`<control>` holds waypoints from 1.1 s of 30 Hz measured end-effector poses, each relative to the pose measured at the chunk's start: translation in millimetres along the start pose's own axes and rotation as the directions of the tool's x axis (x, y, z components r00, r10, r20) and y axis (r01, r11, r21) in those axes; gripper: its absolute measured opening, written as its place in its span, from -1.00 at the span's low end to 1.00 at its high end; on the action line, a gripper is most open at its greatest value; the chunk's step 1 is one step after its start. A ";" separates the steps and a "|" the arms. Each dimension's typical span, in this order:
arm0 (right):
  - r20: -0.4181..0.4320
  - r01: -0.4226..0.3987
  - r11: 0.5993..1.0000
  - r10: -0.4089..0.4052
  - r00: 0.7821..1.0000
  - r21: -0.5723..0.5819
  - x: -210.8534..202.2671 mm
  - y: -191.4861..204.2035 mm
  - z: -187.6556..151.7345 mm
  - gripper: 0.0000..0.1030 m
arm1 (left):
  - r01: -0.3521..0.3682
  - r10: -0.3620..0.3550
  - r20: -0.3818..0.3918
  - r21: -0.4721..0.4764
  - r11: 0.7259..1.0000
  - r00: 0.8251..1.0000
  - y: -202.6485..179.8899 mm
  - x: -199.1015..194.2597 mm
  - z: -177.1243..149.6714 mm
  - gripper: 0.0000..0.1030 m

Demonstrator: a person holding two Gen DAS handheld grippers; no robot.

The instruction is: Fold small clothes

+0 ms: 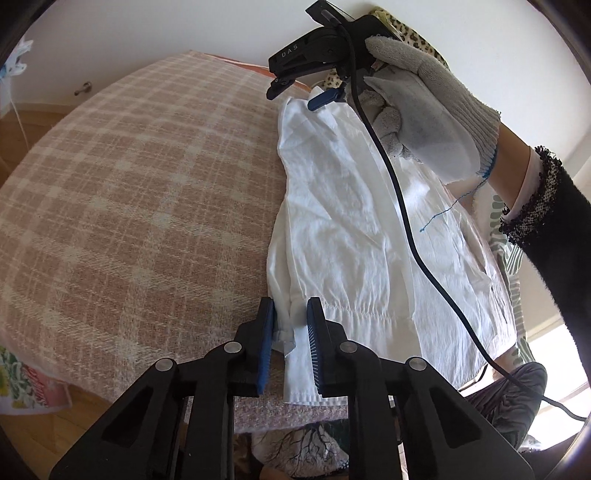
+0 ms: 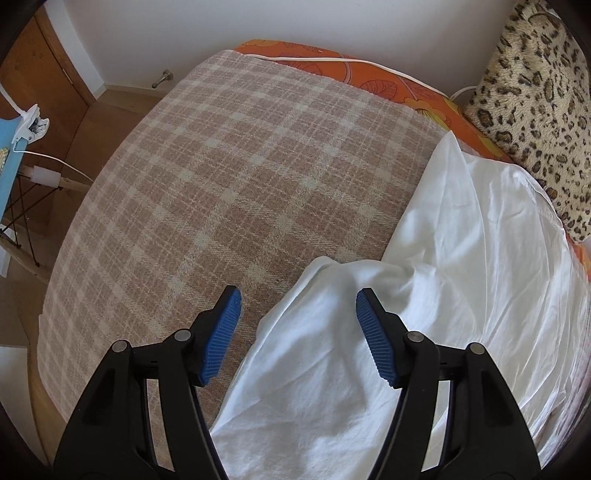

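Two grippers work a light, limp garment [image 1: 351, 221]: left gripper [image 1: 291, 332] pinches its hem corner, right gripper [image 2: 299, 332] spread wide above the far edge.

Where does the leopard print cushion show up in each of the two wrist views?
Left wrist view: the cushion peeks out at the top edge, right of centre, mostly hidden behind the gloved hand and its tool.
Right wrist view: the cushion fills the upper right corner.
Shared landmark: the white garment lies just in front of it on the plaid blanket.
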State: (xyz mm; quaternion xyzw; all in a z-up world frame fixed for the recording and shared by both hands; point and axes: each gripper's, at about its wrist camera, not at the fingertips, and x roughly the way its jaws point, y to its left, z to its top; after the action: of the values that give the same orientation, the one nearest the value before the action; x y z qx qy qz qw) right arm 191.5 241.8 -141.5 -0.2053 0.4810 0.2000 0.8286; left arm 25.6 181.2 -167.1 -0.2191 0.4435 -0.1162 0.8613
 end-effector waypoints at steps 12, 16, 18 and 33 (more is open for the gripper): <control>-0.035 0.059 0.998 -0.059 0.998 0.022 24.1 -3.0 4.5 0.30 | 0.017 -0.019 0.026 0.060 0.998 0.999 -15.1 -2.6 -2.1 -0.89; -0.012 0.071 0.997 -0.071 0.997 0.043 21.2 -5.7 3.1 -0.10 | 0.007 -0.010 0.037 0.081 0.997 0.999 -15.7 -5.6 -4.0 -0.91; -0.005 0.079 0.994 -0.079 0.997 0.075 19.6 -12.0 3.2 -0.44 | -0.009 0.005 0.040 0.101 0.995 0.999 -17.9 -6.4 -4.4 -0.92; 0.042 -0.055 0.990 0.050 0.998 0.130 -7.9 -47.1 2.5 -0.84 | -0.041 0.036 0.044 0.105 0.994 0.998 -14.3 -3.9 -6.9 -0.91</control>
State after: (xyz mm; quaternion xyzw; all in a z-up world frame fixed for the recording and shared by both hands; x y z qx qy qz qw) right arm 214.6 202.7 -126.5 -0.1338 0.4824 0.1933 0.8438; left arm 17.6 168.3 -160.9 -0.1671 0.4228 -0.1183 0.8828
